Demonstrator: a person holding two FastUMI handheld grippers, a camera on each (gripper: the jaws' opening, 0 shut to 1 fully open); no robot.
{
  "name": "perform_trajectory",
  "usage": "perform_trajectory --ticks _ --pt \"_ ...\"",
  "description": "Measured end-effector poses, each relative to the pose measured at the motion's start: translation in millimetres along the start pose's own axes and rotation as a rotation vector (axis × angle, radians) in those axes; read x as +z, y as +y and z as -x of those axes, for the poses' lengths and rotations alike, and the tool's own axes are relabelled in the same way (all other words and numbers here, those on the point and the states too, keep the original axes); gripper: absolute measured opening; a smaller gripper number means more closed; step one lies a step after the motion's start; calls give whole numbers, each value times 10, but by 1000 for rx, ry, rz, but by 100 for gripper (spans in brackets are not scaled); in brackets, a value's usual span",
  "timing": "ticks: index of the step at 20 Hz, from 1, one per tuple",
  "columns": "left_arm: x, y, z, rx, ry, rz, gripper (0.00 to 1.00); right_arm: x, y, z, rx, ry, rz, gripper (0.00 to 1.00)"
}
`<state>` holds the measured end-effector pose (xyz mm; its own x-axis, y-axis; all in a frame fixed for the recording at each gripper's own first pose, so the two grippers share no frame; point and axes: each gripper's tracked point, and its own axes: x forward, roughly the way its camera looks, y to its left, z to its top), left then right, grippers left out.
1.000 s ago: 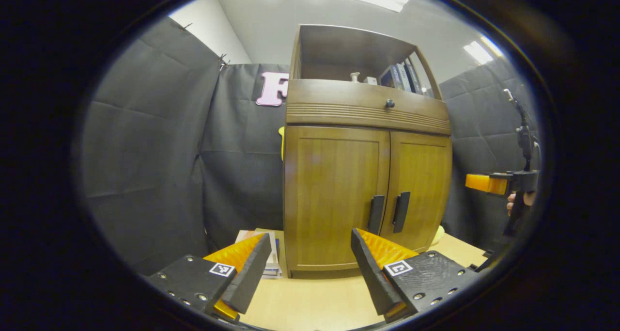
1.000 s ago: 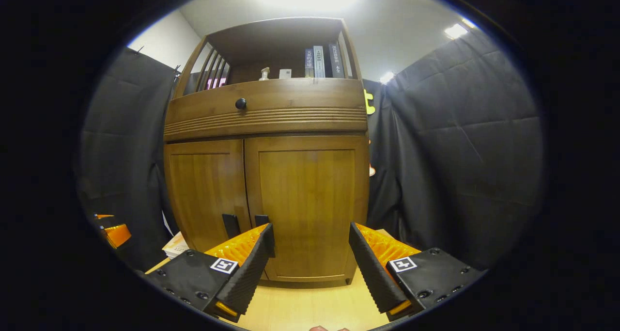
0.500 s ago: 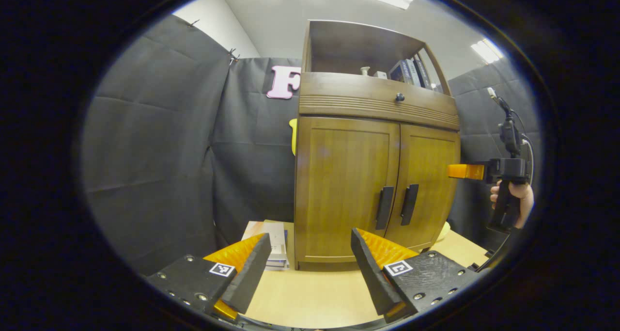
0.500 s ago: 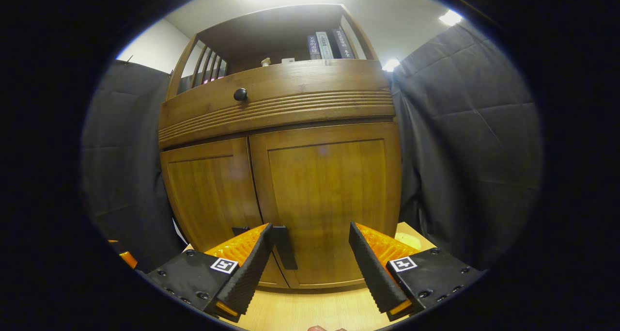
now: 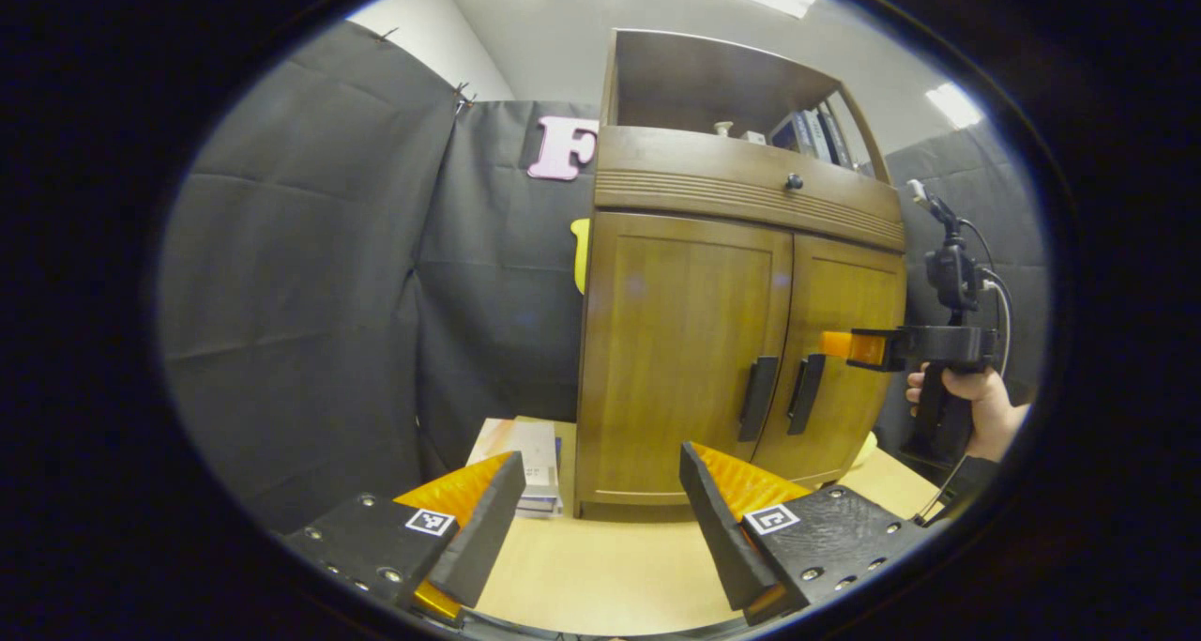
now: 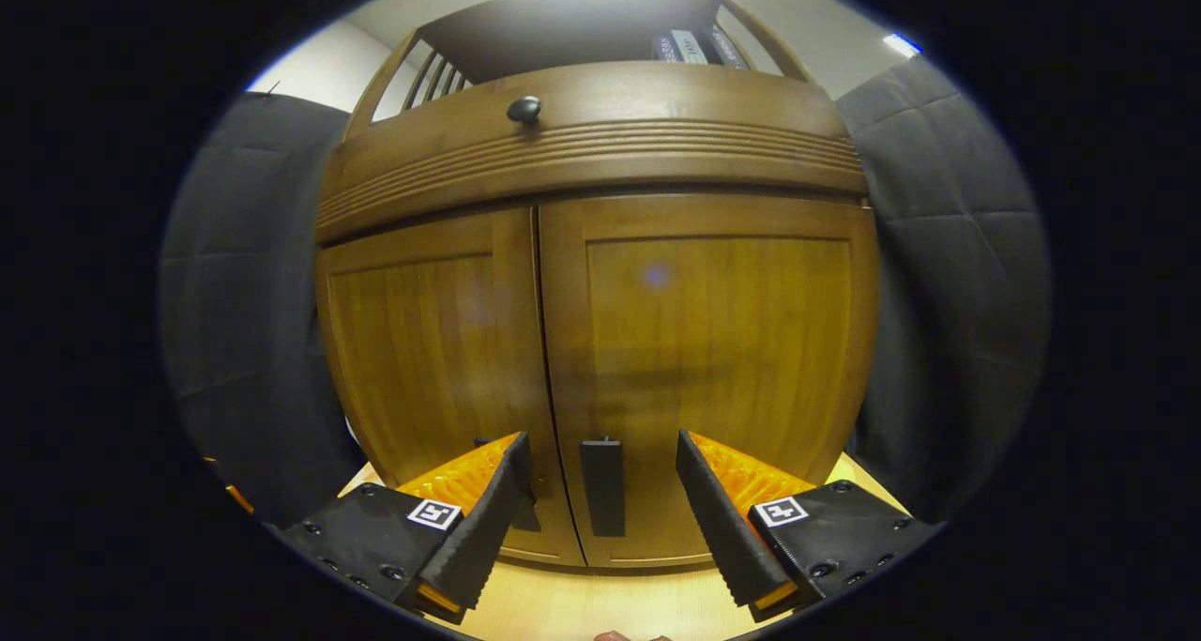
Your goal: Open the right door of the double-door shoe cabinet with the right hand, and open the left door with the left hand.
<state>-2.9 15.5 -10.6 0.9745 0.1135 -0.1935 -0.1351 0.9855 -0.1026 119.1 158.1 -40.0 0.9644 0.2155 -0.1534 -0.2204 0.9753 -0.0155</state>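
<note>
the cabinet (image 6: 600, 275) is standing on a pale table (image 5: 600, 575), both doors shut flush under the drawer with its dark knob (image 6: 524, 109). the right door (image 6: 713, 341) and left door (image 6: 422, 341) are meeting at a centre seam, each carrying a dark vertical handle beside that seam.

the right gripper (image 6: 600, 500) is sitting close to the cabinet front, jaws wide and empty, with the right handle (image 6: 602, 487) framed between its fingers. that centring looks deliberate: it is lining up so the fingers can pass either side of the bar before closing. whether the fingers are already level with the handle or just short of it is hard to tell. in the left gripper view this same gripper (image 5: 844, 345) is reaching toward the right door, gripped by a hand (image 5: 966, 406) from the side.

the left gripper (image 5: 600, 528) is hanging well back from the cabinet, jaws also wide and holding nothing, roughly facing the left handle (image 5: 758, 398) but far from it. it is probably waiting its turn, since the right door comes first.

a stack of books (image 5: 521, 458) is lying on the table beside the cabinet's left side, clear of the door's swing as far as can be judged.
</note>
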Motion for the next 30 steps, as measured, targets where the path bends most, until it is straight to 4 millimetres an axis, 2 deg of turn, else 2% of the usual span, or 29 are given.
perform_trajectory --ticks 6,7,9,11,14,15,19,20,23,27,30 --pt "-71 51 -63 26 36 1 95 -309 -13 -308 -41 62 28 98" --pt "-83 54 -87 28 43 -4 95 -359 -10 -340 -46 75 27 100" --pt "-135 55 -76 26 53 -4 95 -416 -29 -424 -56 92 24 93" --pt "-146 62 -98 18 59 8 96 -436 -32 -450 -57 90 31 93" --pt "-134 43 -77 0 54 40 96 -454 -30 -577 -67 100 48 80" --pt "-135 39 -90 -6 56 46 96 -493 -32 -594 -69 113 49 69" --pt "-99 33 -57 -13 55 29 96 -528 -90 -639 -95 119 28 37" --pt "-112 21 -50 -18 57 27 96 -528 -93 -623 -89 122 19 38" --pt "-109 11 -70 -34 59 25 96 -529 -90 -637 -57 126 26 22" --pt "-99 -15 -71 -54 53 25 96 -556 -76 -586 -22 138 21 22" --pt "-51 -11 -73 -68 49 13 96 -567 -77 -465 -9 128 24 23"
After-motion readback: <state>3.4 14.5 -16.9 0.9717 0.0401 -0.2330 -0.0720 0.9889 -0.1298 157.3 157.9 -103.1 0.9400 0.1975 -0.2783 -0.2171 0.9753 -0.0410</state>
